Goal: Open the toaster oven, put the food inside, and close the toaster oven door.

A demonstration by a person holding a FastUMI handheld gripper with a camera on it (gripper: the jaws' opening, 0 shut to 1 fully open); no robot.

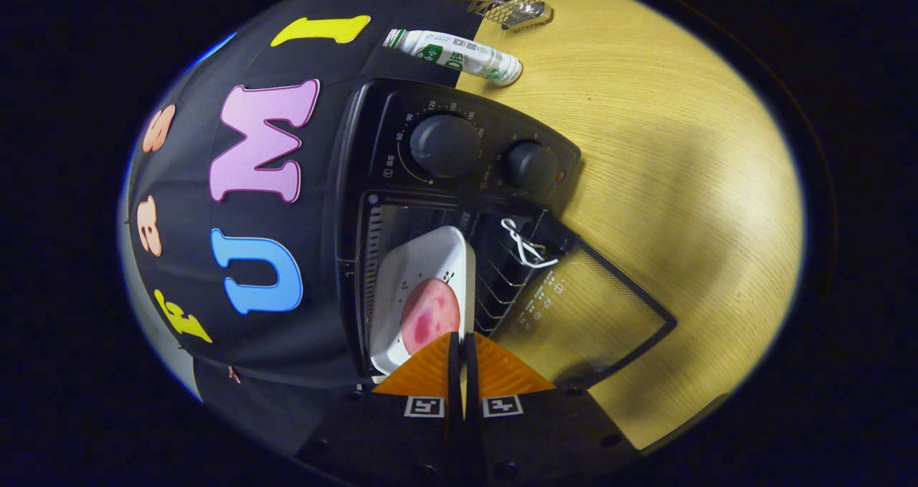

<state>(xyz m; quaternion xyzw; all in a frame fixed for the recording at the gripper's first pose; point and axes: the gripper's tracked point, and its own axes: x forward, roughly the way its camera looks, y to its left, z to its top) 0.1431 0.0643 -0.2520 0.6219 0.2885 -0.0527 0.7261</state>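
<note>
The black toaster oven (459,146) stands on the wooden table with its glass door (595,315) swung fully open and lying flat. A white square tray (423,265) carries a round pink piece of food (429,315) and sits partly inside the oven cavity on the wire rack. My gripper (462,338) is at the tray's near rim. Its fingers are closed to a thin slit, with the rim pinched between them. A white cord loop (527,247) hangs at the door's handle.
A white bottle with a green label (452,55) lies on the table beyond the oven's knobs. A small wire-mesh basket (516,6) sits further off. Bare wooden tabletop (681,171) stretches beside the open door. The booth's black cloth wall is behind the oven.
</note>
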